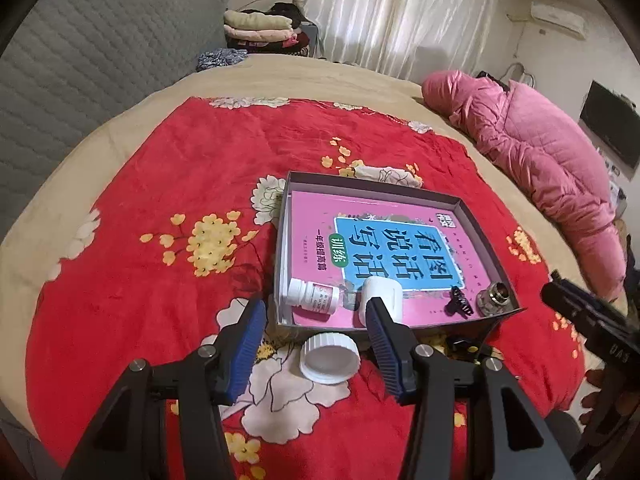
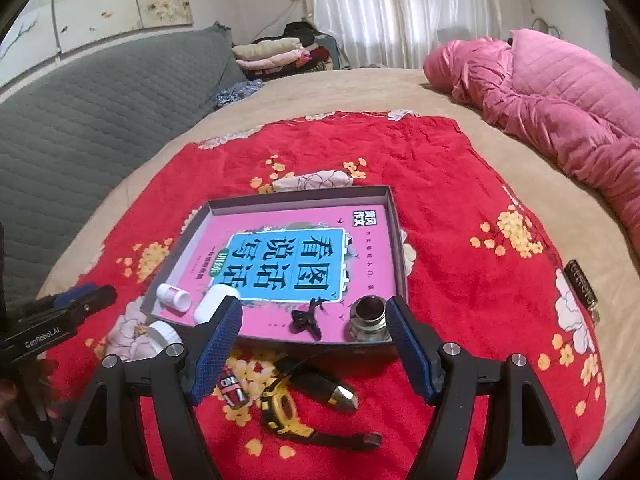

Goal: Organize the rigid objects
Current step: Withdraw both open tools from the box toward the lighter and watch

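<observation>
A shallow grey box (image 1: 372, 185) (image 2: 300, 197) lies on the red flowered blanket (image 1: 168, 184). A pink book (image 1: 312, 216) (image 2: 360, 240) covers its floor. On the book's near end rest a white pill bottle (image 1: 314, 296) (image 2: 174, 297), a white case (image 1: 384, 290) (image 2: 216, 300), a black hair clip (image 1: 460, 301) (image 2: 306, 318) and a metal fitting (image 1: 494, 298) (image 2: 368, 318). My left gripper (image 1: 314, 308) stands open above a loose white cap (image 1: 330, 358) (image 2: 162, 336). My right gripper (image 2: 314, 308) is open too, over a yellow-black watch (image 2: 284, 408).
A black tool with a metal tip (image 2: 324, 386) and a small red item (image 2: 232, 392) lie beside the watch. A dark rectangular piece (image 2: 582, 284) sits at the blanket's right edge. A pink quilted coat (image 1: 540, 152) lies at the back right, folded clothes (image 1: 260, 26) at the back.
</observation>
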The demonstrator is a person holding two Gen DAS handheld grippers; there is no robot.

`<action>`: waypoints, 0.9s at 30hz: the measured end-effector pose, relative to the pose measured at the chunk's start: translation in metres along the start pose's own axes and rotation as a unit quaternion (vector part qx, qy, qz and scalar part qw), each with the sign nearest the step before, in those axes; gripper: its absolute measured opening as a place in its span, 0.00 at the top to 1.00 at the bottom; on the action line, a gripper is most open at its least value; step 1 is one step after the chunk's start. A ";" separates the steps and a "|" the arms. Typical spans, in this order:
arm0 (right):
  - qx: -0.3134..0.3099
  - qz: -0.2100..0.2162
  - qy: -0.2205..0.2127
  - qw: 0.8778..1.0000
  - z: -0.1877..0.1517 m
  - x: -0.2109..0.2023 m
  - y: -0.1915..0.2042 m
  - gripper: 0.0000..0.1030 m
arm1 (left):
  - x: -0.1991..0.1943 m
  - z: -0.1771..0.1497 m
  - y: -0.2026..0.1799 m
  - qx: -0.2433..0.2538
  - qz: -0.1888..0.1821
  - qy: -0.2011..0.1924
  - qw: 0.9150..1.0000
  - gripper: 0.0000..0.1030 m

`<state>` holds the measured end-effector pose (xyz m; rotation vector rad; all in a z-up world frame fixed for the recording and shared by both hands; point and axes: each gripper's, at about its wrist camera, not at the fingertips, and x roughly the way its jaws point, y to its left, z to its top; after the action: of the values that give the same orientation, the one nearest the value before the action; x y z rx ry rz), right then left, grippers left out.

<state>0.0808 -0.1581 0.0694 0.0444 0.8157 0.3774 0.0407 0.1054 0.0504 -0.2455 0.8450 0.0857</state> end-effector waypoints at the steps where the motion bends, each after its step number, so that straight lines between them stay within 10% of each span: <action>1: -0.002 0.001 -0.001 1.000 -0.001 -0.002 0.001 0.27 | -0.002 -0.001 0.000 0.000 0.001 0.000 1.000 0.50; 27: -0.026 0.040 -0.029 0.998 -0.031 -0.026 0.019 0.27 | -0.012 -0.034 -0.033 0.047 -0.008 0.026 0.999 0.50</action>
<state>0.0362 -0.1529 0.0699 0.0396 0.7483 0.4708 0.0136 0.0656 0.0442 -0.1661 0.8957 0.0237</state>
